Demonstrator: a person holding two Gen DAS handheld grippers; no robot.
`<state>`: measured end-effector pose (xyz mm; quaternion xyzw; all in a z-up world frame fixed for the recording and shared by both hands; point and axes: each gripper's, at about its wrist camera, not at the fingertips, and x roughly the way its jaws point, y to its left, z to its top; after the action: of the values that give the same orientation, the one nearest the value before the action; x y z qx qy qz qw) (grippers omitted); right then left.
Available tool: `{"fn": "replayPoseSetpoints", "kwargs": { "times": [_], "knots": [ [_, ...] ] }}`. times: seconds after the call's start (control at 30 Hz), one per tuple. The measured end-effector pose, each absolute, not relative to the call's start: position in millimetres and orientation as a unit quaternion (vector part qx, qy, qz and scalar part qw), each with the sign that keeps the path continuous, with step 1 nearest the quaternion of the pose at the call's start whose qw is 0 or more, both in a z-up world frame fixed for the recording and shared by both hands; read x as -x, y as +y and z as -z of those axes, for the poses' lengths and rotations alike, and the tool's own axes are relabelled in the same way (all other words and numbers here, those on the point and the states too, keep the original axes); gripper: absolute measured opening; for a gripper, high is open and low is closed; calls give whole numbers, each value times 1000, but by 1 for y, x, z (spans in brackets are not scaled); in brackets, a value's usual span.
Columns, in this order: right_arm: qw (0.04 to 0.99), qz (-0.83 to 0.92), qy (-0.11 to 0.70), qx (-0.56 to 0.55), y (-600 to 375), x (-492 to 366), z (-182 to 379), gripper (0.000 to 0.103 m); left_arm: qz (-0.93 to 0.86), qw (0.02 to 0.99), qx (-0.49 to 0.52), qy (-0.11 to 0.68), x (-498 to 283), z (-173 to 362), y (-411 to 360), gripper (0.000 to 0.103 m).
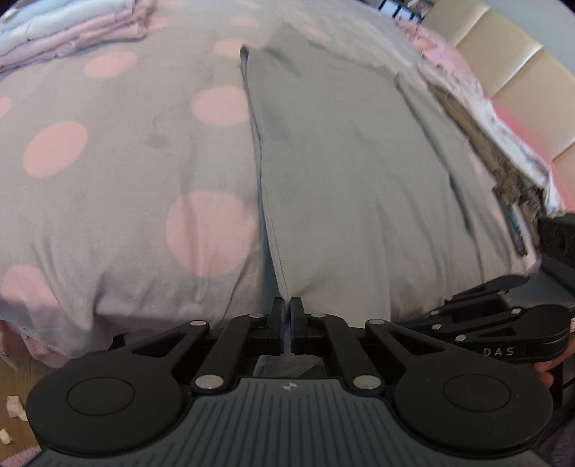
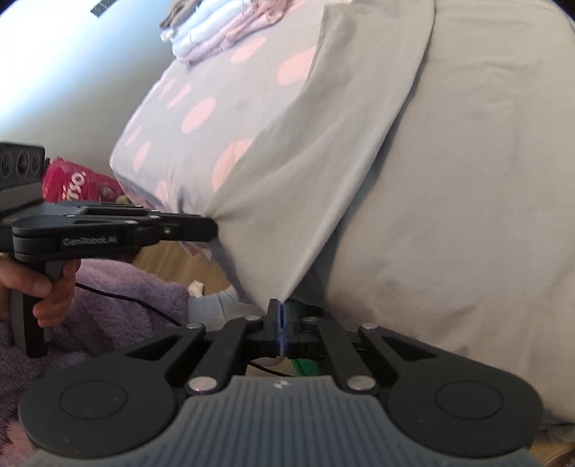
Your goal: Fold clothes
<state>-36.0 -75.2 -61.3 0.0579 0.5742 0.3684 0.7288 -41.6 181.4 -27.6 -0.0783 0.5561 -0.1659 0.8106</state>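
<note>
My left claw [image 1: 287, 309] is pressed together on the near corner of the grey garment [image 1: 352, 172], which stretches away ahead of it over the pink-dotted bedcover [image 1: 107, 151]. My right claw [image 2: 281, 311] pinches another corner of it. Its side reads "DAS"; the left's, "GenRobot.AI". Far ahead-left sits a stack of folded clothes [image 1: 72, 32].
</note>
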Motion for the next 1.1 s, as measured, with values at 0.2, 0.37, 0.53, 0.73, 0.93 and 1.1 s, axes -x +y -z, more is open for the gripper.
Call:
{"fn": "replayPoseSetpoints", "kwargs": {
  "times": [0.2,0.37,0.53,0.73,0.93,1.1],
  "knots": [
    [732,-358,578,-47,-73,35,73,2,142,807,68,569,35,43,184,1],
    [740,-334,583,-37,-82,32,69,6,134,813,80,561,35,34,188,5],
    [764,-313,562,-54,-99,24,54,7,143,834,101,523,19,16,192,13],
    [778,-305,547,-50,-106,23,50,7,128,826,55,546,14,24,176,28],
    [776,-313,544,-60,-105,20,47,7,133,817,9,561,41,32,172,43],
    [770,-327,545,-54,-99,21,47,7,138,805,-15,576,45,51,163,43]
  ]
}}
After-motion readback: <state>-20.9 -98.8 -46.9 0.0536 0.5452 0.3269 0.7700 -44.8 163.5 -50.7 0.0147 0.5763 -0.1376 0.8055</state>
